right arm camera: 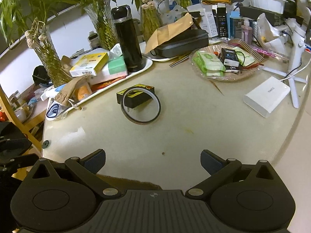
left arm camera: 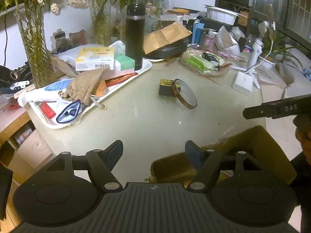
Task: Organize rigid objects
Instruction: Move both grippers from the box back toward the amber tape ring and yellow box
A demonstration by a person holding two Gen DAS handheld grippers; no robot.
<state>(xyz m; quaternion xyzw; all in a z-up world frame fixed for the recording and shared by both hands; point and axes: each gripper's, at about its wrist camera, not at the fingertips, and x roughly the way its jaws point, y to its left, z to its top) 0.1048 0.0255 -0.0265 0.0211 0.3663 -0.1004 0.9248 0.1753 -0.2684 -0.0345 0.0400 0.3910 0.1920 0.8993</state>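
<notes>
Both of your tools are released and carrying nothing: the left tool (left arm camera: 154, 153) and the right tool (right arm camera: 153, 162) hover with fingers spread wide over the near edge of the counter (right arm camera: 175, 120). The black power adapter (right arm camera: 136, 97) with the yellow label lies mid-counter, its long axis running from near-left to far-right in the right wrist view, prongs at the near-left end. The amber tape roll (right arm camera: 141, 105) leans tilted against the adapter, ringing its near end in that view. The white tray (right arm camera: 140, 70) with the black thermos (right arm camera: 127, 38) stands left of them, apart. A cardboard box (left arm camera: 252, 155) sits under your left tool.
</notes>
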